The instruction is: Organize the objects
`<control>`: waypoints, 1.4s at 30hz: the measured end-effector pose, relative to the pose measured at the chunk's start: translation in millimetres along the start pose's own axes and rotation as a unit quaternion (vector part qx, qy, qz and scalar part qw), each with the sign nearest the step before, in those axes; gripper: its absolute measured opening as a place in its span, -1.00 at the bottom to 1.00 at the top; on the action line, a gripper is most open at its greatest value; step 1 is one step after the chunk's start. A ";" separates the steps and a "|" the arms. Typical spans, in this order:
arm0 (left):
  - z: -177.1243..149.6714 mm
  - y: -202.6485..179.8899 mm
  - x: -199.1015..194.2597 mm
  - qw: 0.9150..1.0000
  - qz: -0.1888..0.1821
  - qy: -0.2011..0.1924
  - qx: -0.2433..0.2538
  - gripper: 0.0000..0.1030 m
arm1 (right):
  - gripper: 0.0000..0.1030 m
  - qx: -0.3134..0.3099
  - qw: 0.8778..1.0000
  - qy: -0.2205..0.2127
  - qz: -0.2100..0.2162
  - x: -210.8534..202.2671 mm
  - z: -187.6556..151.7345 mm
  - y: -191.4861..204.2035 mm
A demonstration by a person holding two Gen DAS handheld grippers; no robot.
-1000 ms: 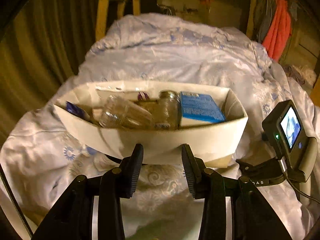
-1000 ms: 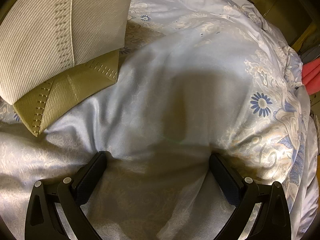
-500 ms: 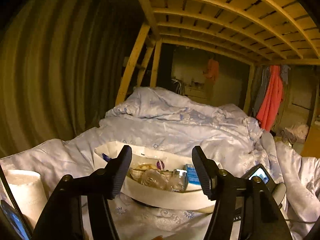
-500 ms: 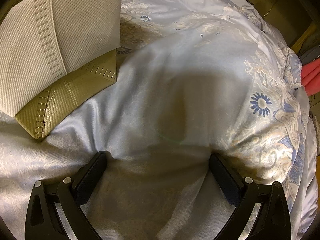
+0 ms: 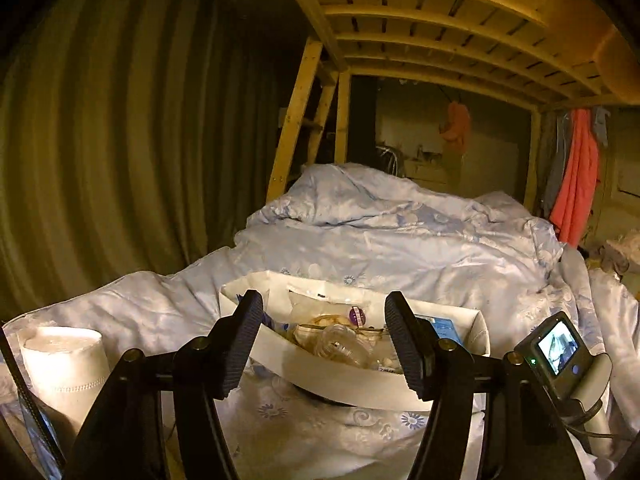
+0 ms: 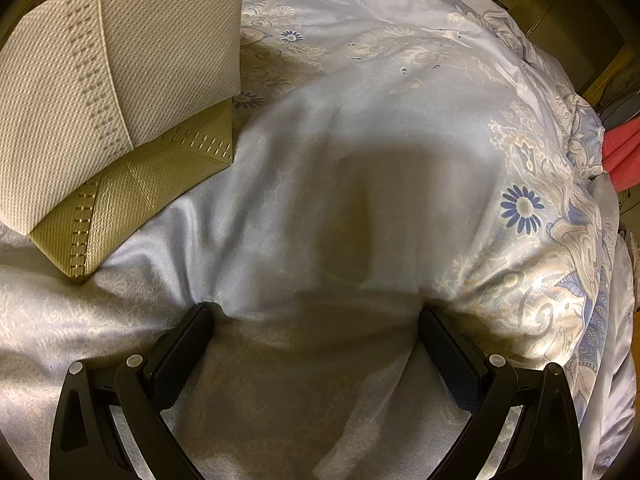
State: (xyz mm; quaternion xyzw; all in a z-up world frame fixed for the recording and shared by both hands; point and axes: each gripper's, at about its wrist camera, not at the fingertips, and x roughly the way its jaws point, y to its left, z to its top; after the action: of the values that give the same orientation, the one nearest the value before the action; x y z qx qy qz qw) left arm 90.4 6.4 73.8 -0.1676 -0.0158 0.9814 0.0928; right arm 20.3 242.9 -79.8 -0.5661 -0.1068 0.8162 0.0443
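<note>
Left wrist view: our left gripper [image 5: 324,344] hangs released above the white box [image 5: 340,380] at 6 o'clock, holding what may be a bottle [image 5: 340,344]; our right gripper [image 6: 316,344] rests spread wide, empty, on the quilt [image 6: 360,160]

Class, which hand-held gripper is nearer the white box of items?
Left. The left hand-held gripper hangs open just before the white box; the right rests beyond its side.

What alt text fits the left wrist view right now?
The open, empty left gripper points across a rumpled pale-blue quilt at a white box holding a clear bottle and small items. A paper roll stands left.
</note>
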 end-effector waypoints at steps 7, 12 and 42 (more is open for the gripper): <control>-11.9 -7.3 3.4 1.000 -0.002 0.020 0.016 0.99 | 1.00 0.000 1.000 0.000 0.000 0.4 0.7 -1.1; -14.9 -7.5 5.8 0.999 -0.010 0.026 0.018 0.99 | 1.00 0.000 1.000 0.000 0.000 0.7 1.2 -1.9; -20.9 11.9 38.1 0.979 -0.139 0.138 -0.047 0.76 | 1.00 0.000 1.000 0.000 0.001 2.6 4.0 -7.7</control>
State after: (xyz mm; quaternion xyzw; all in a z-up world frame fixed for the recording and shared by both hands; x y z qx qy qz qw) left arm 59.9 1.8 41.0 -0.3018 -0.0718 0.9244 0.2218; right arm 15.2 250.4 -79.2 -0.5662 -0.1067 0.8162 0.0434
